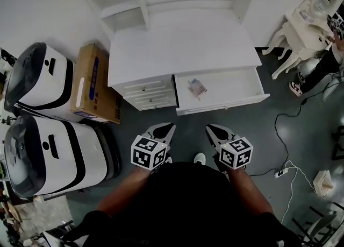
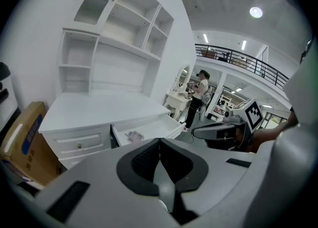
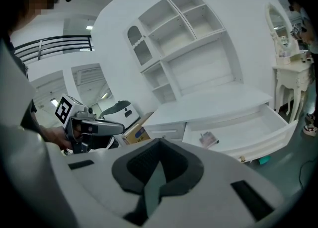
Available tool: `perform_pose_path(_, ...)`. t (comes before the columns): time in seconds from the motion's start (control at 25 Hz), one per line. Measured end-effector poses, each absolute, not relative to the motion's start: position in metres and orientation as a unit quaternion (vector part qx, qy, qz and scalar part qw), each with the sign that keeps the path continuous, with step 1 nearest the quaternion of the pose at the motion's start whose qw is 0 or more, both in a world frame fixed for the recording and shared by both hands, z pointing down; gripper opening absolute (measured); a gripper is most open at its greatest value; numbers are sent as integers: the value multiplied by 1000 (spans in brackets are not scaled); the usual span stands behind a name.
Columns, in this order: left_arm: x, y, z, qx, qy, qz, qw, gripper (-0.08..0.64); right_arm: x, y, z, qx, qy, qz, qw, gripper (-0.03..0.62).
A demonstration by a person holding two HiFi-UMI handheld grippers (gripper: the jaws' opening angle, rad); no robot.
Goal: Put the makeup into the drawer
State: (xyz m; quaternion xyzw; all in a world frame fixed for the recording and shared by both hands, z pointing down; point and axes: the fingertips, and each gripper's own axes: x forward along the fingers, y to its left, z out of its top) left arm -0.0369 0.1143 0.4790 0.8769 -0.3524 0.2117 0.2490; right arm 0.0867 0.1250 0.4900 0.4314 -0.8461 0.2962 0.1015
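Makeup packet [image 1: 196, 87], small, flat and pinkish, lay inside the open white drawer [image 1: 239, 87] on the right side of the white dressing desk [image 1: 183, 41]. It sat in the drawer's left half, and neither tool touched it.

The left gripper [image 1: 165, 129] and right gripper [image 1: 214, 129] were side by side over the grey floor [image 1: 188, 130], tips toward the desk, near the drawer's front edge and apart from the packet. In the left gripper view the jaws were pressed together with nothing between them. The right gripper view showed the same: clenched and empty.

Two small closed white drawers [image 1: 145, 92] sat to the left of the open one. A brown cardboard box [image 1: 95, 84] stood against the desk's left side, with two rounded white-and-black machines [image 1: 43, 73] beyond it. An ornate white table with an oval mirror [image 1: 303, 22] stood far right, with a person [image 1: 322, 68] beside it.
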Motion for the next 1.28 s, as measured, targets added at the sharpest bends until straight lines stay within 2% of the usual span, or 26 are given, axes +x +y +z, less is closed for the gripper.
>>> perform_pose_path(1.28, -36, 120, 475, 887, -334, 218, 235, 11, 83, 137, 489, 438, -842, 297, 104, 26)
